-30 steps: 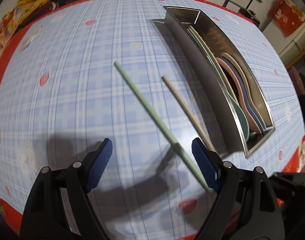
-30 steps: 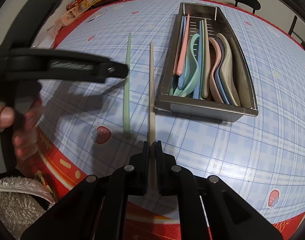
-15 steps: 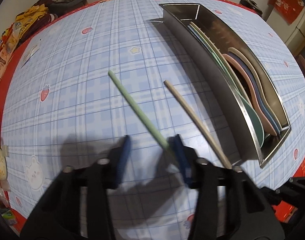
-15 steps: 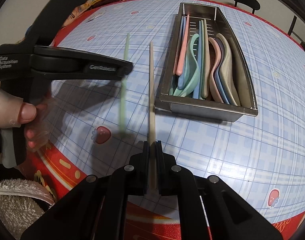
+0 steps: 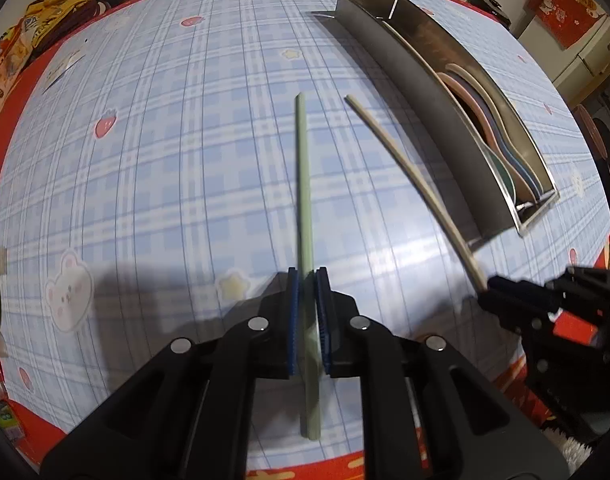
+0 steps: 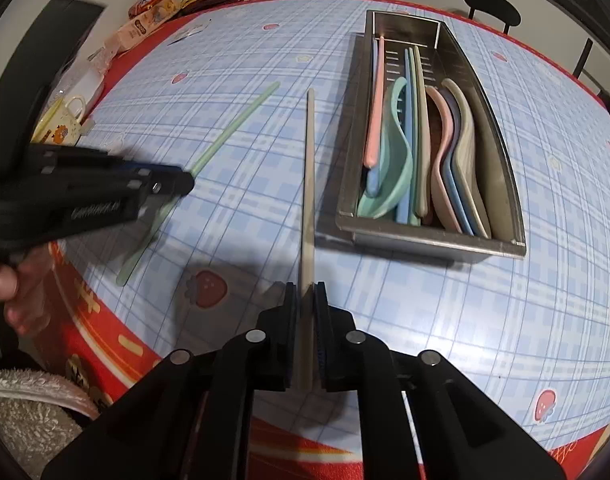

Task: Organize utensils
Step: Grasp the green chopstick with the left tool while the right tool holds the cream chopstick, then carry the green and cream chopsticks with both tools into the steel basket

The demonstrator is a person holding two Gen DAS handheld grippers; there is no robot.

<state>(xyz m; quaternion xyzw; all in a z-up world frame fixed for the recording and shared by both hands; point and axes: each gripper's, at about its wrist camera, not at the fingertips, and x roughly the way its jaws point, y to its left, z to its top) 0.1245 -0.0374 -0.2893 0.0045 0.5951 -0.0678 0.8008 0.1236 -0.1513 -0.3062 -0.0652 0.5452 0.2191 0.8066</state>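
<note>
Gripping 1 chopstick in each tool, I hold both sticks over the blue plaid tablecloth (image 5: pixel 153 184). My left gripper (image 5: pixel 306 280) has its 2 blue pads (image 5: pixel 292 300) pressed together on the green chopstick (image 5: pixel 304 184), which runs straight ahead from the jaws, its back end passing between the fingers toward the camera. My right gripper (image 6: pixel 305 296) is likewise clamped on the beige chopstick (image 6: pixel 309 168), pinched near its rear end and pointing forward just beside the long wall of the steel tray (image 6: pixel 345 224). Seen from the right wrist, the green chopstick (image 6: pixel 233 128) slants away to the left, well apart from the beige one, with the left gripper (image 6: pixel 177 182) closed on its middle. From the left wrist, the beige chopstick (image 5: pixel 409 172) lies between the green stick and the steel tray (image 5: pixel 437 112). Inside the tray rest pastel spoons (image 6: pixel 453 160) and further chopsticks (image 6: pixel 413 120), laid lengthwise. Snack packets (image 6: pixel 173 4) and a yellow mug (image 6: pixel 63 120) sit near the far left edge.
</note>
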